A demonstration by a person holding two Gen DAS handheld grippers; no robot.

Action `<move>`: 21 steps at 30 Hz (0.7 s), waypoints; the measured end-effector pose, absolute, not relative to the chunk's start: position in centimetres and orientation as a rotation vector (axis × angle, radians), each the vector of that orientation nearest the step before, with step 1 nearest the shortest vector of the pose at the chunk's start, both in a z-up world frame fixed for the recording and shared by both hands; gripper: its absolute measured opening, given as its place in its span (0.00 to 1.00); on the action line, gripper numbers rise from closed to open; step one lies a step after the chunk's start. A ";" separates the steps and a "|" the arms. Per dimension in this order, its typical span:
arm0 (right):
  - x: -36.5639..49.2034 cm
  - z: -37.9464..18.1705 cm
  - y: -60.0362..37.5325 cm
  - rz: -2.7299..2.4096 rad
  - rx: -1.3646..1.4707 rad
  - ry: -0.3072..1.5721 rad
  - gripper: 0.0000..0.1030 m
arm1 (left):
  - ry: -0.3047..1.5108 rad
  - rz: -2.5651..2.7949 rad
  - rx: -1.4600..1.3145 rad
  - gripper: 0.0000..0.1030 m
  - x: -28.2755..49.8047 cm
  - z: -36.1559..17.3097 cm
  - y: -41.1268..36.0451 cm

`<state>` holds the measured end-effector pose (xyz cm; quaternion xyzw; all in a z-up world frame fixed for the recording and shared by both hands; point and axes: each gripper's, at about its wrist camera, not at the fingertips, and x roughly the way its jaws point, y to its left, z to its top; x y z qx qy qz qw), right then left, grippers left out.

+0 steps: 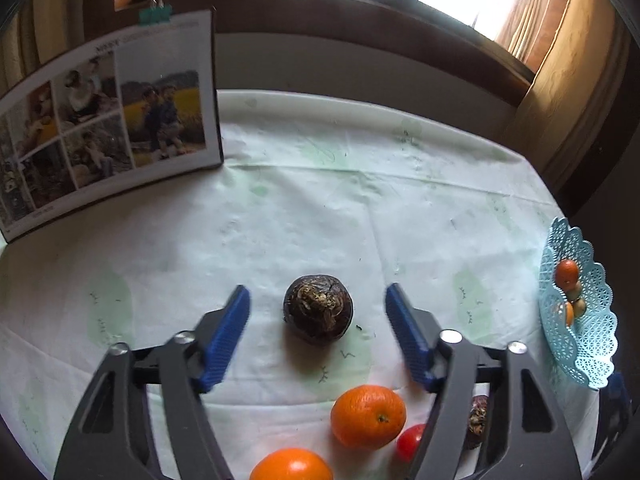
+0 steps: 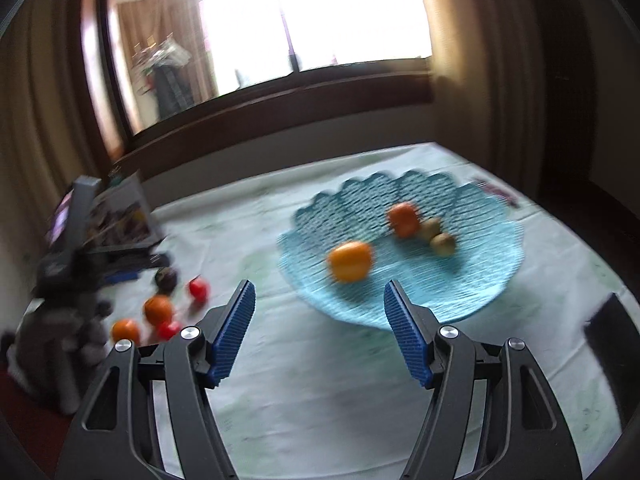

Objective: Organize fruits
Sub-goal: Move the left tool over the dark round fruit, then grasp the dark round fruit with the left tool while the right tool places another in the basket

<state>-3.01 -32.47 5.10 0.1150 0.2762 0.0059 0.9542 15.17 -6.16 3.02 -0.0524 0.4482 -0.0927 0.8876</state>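
The left gripper stood open, its blue pads on either side of a dark fruit at the frame's centre without touching it. Two oranges and a small red fruit lay lower right. The right gripper was open and empty, with the blue basket beyond it holding an orange fruit and three smaller ones.
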 end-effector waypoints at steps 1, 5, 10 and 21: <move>-3.0 5.0 -32.0 0.033 0.231 0.574 0.67 | 0.948 -0.198 -0.109 0.54 15.4 2.7 -6.3; -2.7 4.3 -29.7 0.112 0.200 0.629 0.67 | 0.970 -0.205 -0.106 0.41 15.5 2.0 -6.4; -1.7 3.6 -27.6 0.185 0.172 0.690 0.67 | 0.956 -0.224 -0.129 0.40 15.2 2.4 -5.7; 2.2 1.6 -24.9 0.252 0.141 0.840 0.67 | 0.830 -0.223 -0.121 0.34 13.7 6.3 -5.0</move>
